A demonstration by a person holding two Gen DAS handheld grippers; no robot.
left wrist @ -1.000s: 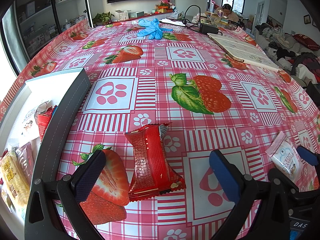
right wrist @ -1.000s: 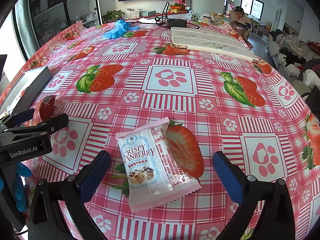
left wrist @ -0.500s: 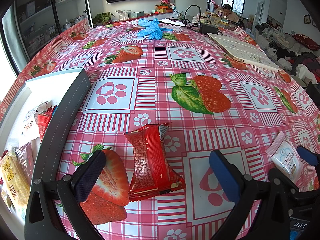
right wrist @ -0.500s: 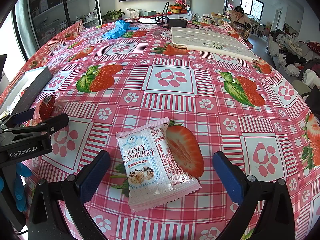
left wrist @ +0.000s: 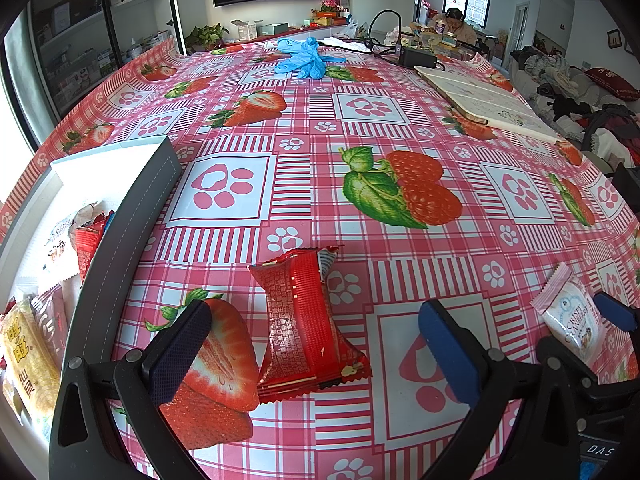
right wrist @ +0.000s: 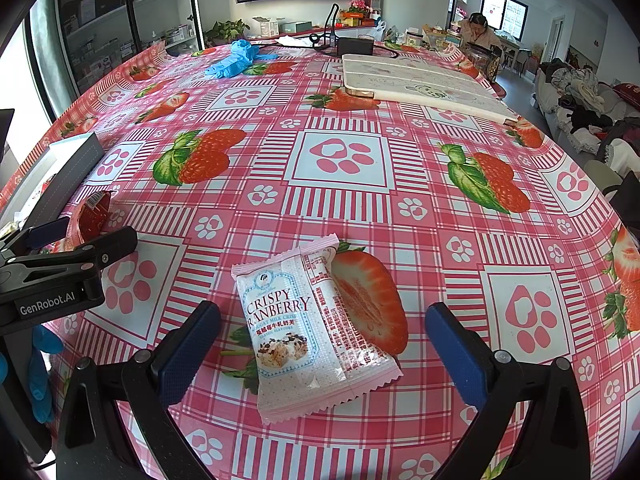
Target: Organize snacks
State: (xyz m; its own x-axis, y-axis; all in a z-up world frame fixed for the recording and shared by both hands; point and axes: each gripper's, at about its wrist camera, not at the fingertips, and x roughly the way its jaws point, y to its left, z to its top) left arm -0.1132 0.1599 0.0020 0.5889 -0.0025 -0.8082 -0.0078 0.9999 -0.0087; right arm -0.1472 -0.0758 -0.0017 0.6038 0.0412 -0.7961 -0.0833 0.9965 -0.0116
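Lying flat on the strawberry-print tablecloth (left wrist: 360,128), a red snack packet (left wrist: 308,320) is framed right between the spread fingers of the left gripper (left wrist: 316,348), with neither blue pad touching it, so that claw is wide apart and nothing is held. Same story on the other side: the pale pink "Crispy Cranberry" packet (right wrist: 308,332) is seen between the parted fingers of the right gripper (right wrist: 324,344), also untouched and resting on the cloth, partly over a printed strawberry.

Off to the left, a grey-walled box (left wrist: 132,216) is sat on the table with several snacks already inside, a yellow packet (left wrist: 24,364) and a red one (left wrist: 86,240) among them. The box wall is close to the left gripper's left finger, though contact can't be made out. In the right wrist view the left gripper's black body, marked GenRobot.AI, is seen at the left edge, with a blue-gloved hand (right wrist: 40,376) below it.

Farther back, a crumpled pair of blue gloves (left wrist: 304,58), a white folded board (right wrist: 420,84) and a black adapter with cable (right wrist: 356,46) are left on the table. A person (right wrist: 478,32) is seated at the far end.
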